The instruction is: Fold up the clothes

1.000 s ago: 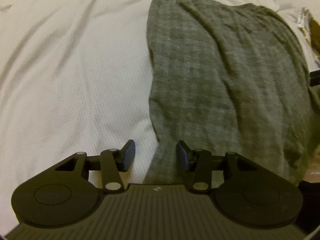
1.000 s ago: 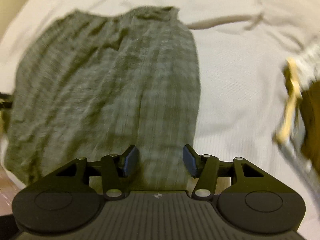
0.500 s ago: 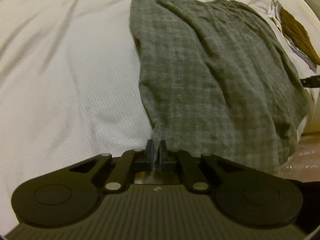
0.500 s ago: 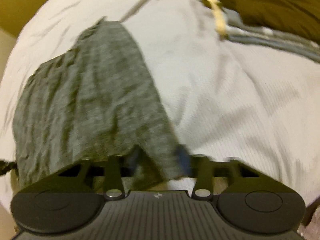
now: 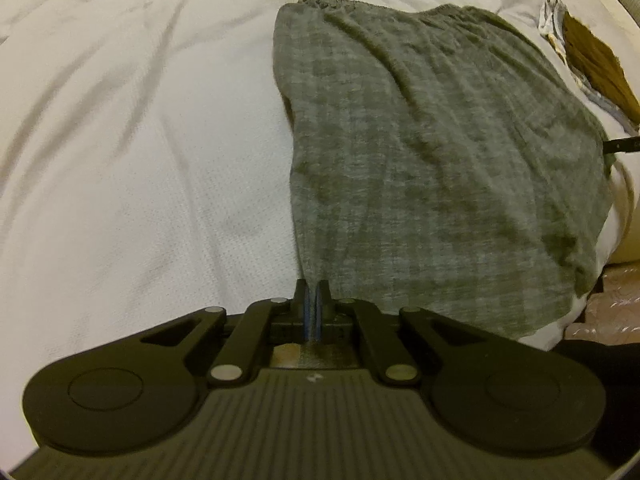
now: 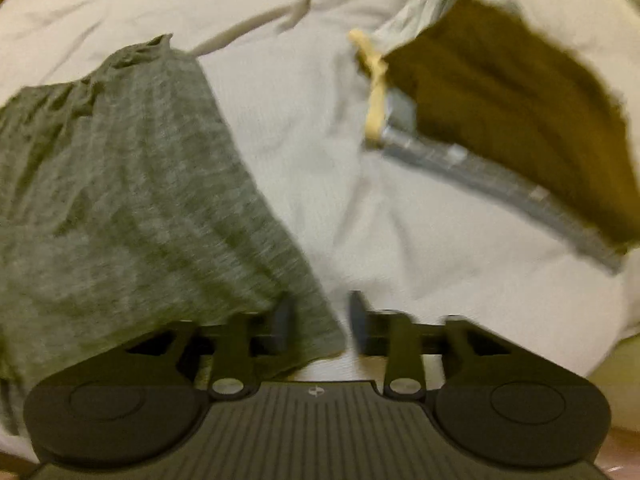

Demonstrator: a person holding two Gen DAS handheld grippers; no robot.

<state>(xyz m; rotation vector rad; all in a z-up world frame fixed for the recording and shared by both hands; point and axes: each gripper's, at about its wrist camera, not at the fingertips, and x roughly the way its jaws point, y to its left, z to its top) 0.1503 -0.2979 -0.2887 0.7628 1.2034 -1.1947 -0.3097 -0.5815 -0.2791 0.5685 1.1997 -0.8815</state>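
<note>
Grey plaid garment (image 5: 432,168) pinched by left gripper (image 5: 311,300).

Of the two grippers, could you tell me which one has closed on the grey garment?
The left gripper: its jaws pinch the grey garment, while the right gripper stands open.

The grey checked shorts (image 5: 432,168) lie spread on the white bedspread (image 5: 132,168), their gathered elastic waistband (image 5: 360,4) at the far end and the leg hems at the near end, where the cloth runs to the edge of the bed. The fabric is faintly plaid, creased in long wrinkles fanning down from the waistband, and its near left corner is drawn up into a taut point. In the blurred right wrist view the same shorts (image 6: 132,184) fill the left side, with their near right corner lifted off the bedspread.
</note>
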